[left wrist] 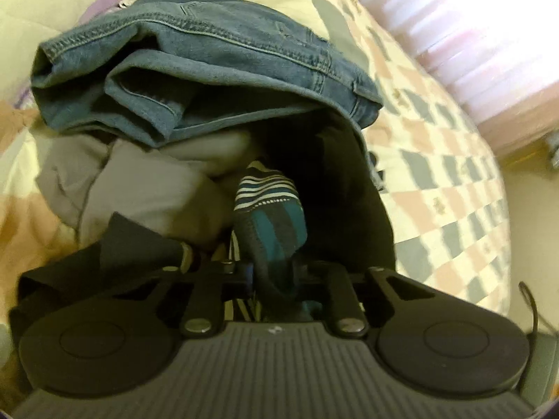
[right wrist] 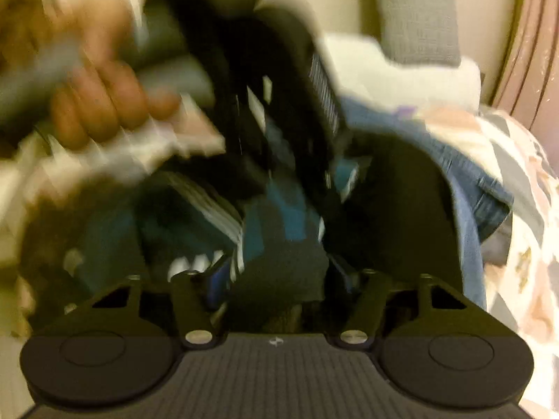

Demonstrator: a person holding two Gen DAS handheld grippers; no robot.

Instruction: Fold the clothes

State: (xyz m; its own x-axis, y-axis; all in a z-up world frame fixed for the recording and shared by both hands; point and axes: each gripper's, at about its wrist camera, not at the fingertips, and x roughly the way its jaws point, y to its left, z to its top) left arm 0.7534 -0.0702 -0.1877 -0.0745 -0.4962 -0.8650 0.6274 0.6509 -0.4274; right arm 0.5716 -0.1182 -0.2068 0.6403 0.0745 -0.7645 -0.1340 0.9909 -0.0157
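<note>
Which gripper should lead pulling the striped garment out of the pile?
Left, probably. The left gripper is shut on the striped garment, clear of the jeans. The right gripper seems to pinch it too, but its view is blurred.

Left wrist view: looks forward along its hand-held gripper (left wrist: 276, 269), close over a clothes pile (left wrist: 195, 80) on the bed (left wrist: 436, 174). Right wrist view: blurred, equally close. Both share the striped garment (left wrist: 269, 209) and jeans (right wrist: 489, 188).

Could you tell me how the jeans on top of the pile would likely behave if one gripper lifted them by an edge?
The jeans look thick, with heavy seams, so probably weighty. Loosely folded, they would likely unfold and sag. They rest on a soft pile, so lifting may drag it.
</note>
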